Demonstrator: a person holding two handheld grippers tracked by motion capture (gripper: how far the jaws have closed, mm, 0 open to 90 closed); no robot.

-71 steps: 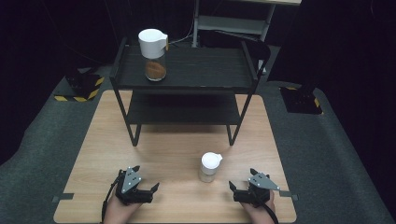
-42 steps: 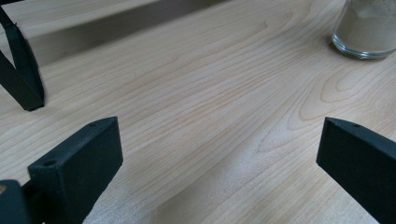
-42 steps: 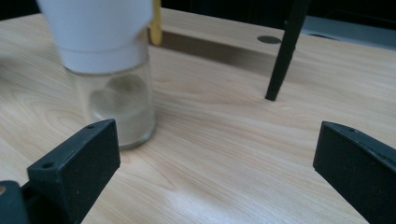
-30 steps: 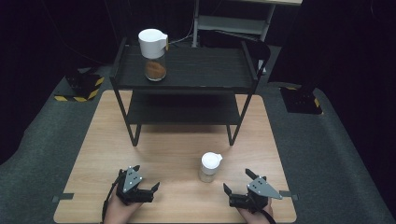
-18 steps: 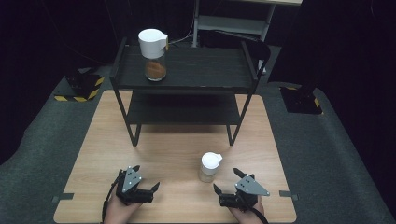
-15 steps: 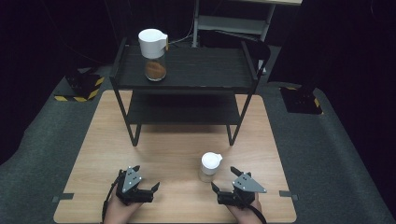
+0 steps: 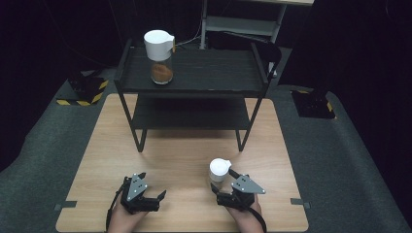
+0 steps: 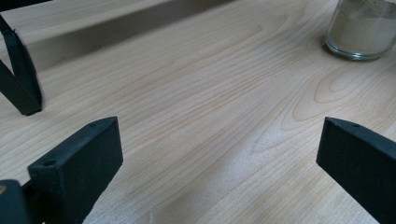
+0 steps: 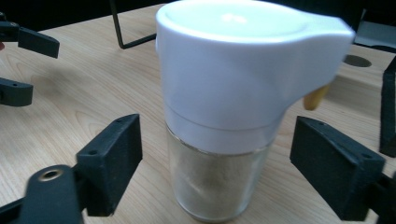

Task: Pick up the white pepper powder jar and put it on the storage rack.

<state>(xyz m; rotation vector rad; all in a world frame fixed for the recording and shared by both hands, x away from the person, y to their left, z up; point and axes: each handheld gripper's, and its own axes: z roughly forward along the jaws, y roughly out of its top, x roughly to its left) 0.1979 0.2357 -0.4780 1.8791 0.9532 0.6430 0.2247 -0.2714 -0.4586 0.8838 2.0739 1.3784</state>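
The small clear glass jar with a white plastic lid and pale powder inside (image 9: 219, 121) stands upright on the light wooden table (image 7: 184, 160), near its front edge and right of the middle. My right gripper (image 7: 227, 186) has it between its jaws, which have just been closing; a gap shows on each side of the glass, so the pads do not press on it. My left gripper (image 7: 148, 190) rests low over the table well to the left of the jar, its jaws spread wide over bare wood. Behind stands a black metal two-tier shelf (image 7: 204, 73). On its top tier, toward the left, stands a taller clear glass jar with a white lid and brown contents (image 7: 159, 57).
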